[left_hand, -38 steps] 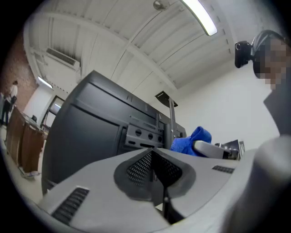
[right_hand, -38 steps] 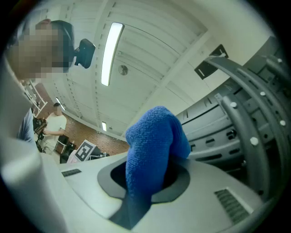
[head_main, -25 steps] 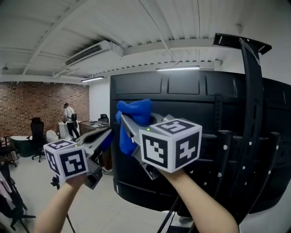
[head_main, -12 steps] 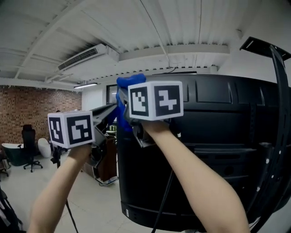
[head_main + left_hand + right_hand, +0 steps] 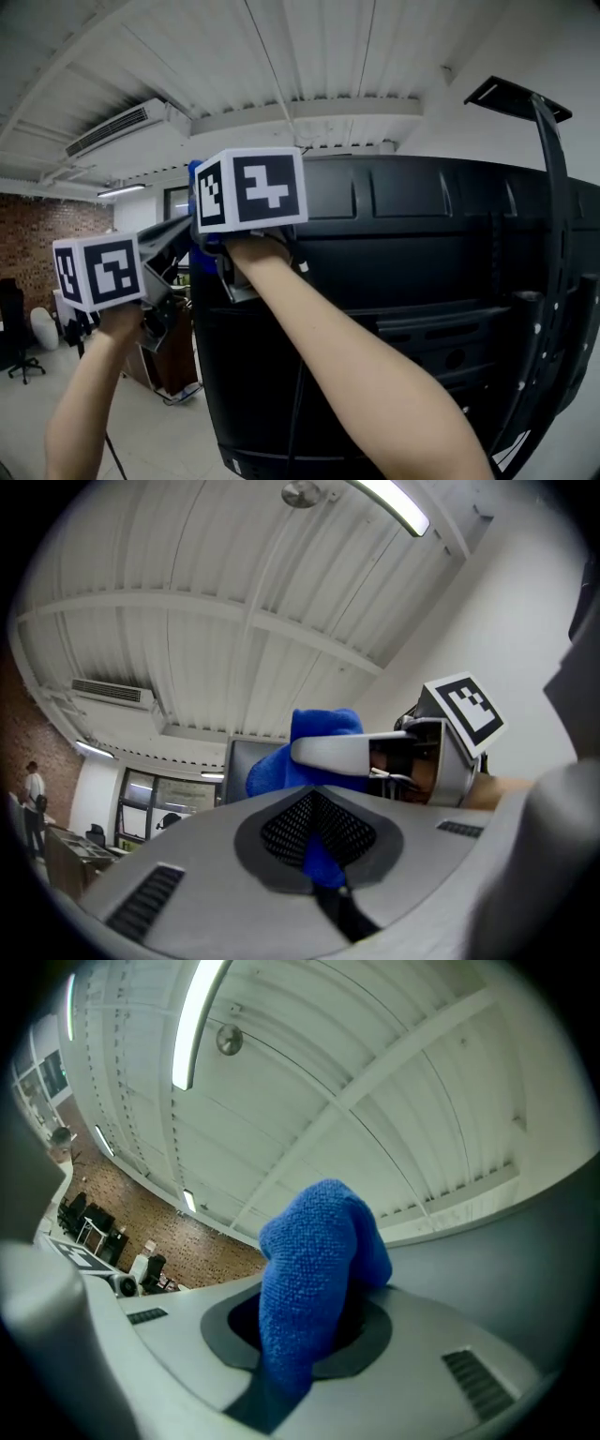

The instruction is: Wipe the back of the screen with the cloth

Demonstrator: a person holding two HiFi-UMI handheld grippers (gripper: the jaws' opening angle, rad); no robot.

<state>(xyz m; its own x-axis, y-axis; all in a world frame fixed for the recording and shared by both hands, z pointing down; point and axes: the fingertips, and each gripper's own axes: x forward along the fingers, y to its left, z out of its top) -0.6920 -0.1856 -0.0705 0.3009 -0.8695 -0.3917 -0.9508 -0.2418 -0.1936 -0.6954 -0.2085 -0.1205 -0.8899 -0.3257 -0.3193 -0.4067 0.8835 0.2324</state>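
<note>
Right gripper (image 5: 309,1349) is clenched on the fuzzy blue cloth (image 5: 314,1269), and the left gripper (image 5: 323,860) looks pinched on a corner of it too. Both have slid up and left since a second ago, so the cloth's now at the top-left edge of the big black screen's back (image 5: 422,281).

Right gripper (image 5: 208,246): lifted from mid-screen (image 5: 403,281) to its top left corner.
Left gripper (image 5: 178,230): risen alongside, off the screen's left edge.
Cloth (image 5: 314,1279): now mostly behind the cube (image 5: 251,187).
</note>
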